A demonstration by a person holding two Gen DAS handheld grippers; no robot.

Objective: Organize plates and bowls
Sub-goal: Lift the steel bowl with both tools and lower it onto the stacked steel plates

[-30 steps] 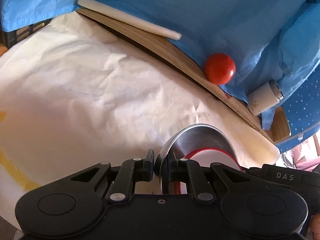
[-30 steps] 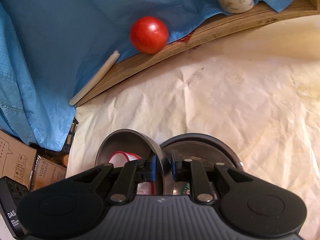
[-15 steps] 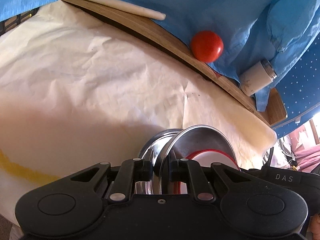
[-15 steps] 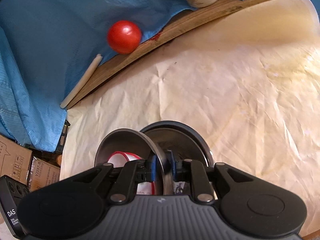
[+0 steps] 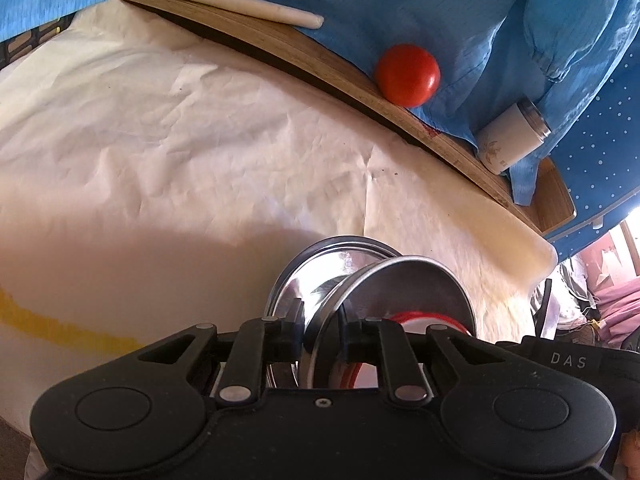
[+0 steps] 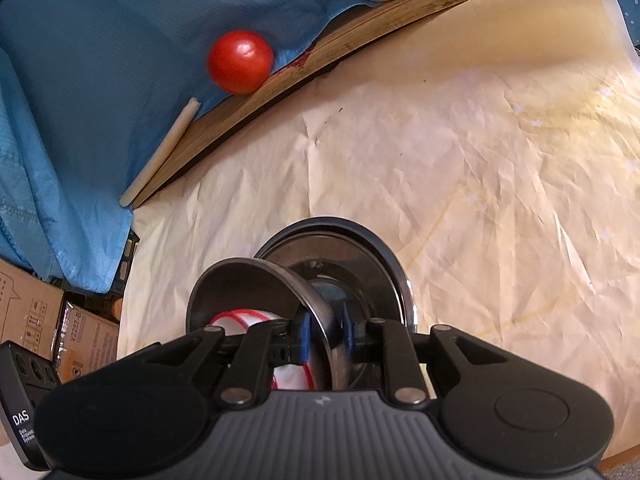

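A steel bowl (image 5: 408, 284) (image 6: 240, 288) sits over a shiny steel plate (image 5: 320, 256) (image 6: 360, 248) on the paper-covered table. Inside the bowl lies a white dish with a red rim (image 5: 424, 318) (image 6: 240, 316), mostly hidden. My left gripper (image 5: 322, 336) straddles the bowl's left rim; its jaws are opening and a gap shows beside the rim. My right gripper (image 6: 326, 336) has its blue pads on the opposite rim, jaws just starting to open.
A wooden board (image 5: 280, 44) edges the far side, draped in blue cloth (image 6: 80, 60). On it lie a red tomato (image 5: 408, 74) (image 6: 240, 62), a white cup on its side (image 5: 512, 140) and a white stick (image 5: 220, 0). Cardboard boxes (image 6: 32, 312) stand off the table's edge.
Both grippers carried the bowl along and slightly down, and the steel plate came into view under it. The left jaws have widened away from the rim.
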